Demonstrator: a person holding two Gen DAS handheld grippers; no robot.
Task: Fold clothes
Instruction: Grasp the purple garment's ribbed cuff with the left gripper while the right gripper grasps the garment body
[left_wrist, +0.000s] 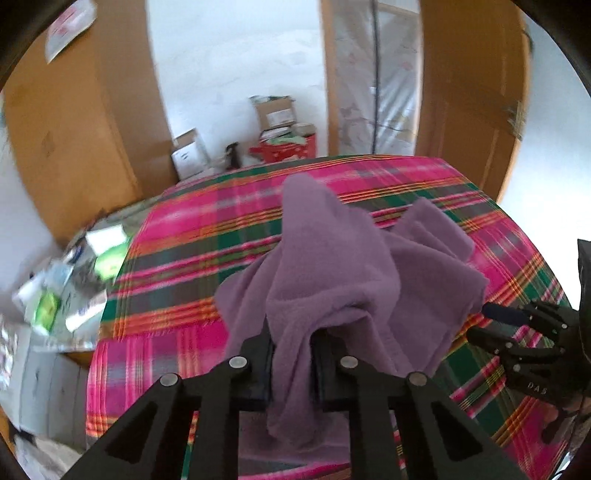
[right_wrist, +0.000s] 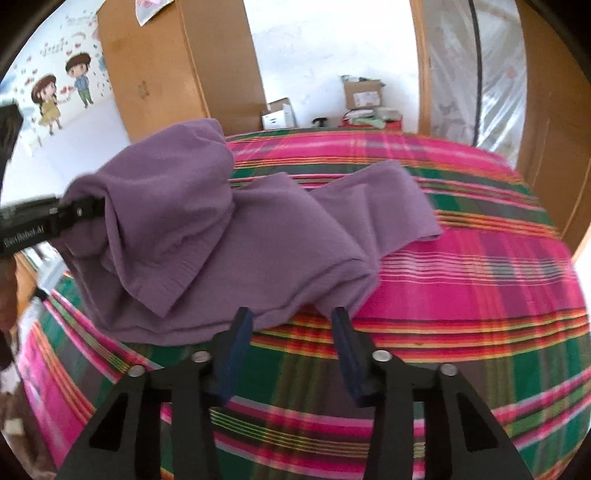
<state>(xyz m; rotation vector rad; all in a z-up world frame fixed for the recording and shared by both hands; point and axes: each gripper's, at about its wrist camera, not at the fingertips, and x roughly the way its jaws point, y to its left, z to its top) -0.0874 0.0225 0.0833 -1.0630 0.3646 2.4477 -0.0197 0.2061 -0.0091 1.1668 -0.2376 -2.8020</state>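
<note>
The left claw (left_wrist: 291, 363) pinches a bunched fold of the purple garment (right_wrist: 207, 236), lifting that part off the plaid bed cover (right_wrist: 461, 280) while the rest lies across it. The right claw (right_wrist: 291, 321) stands spread just at the garment's near hem, gripping nothing.

Bed under pink, green and orange plaid blanket (right_wrist: 461, 266), crumpled purple garment (right_wrist: 258, 229) lying on it
</note>
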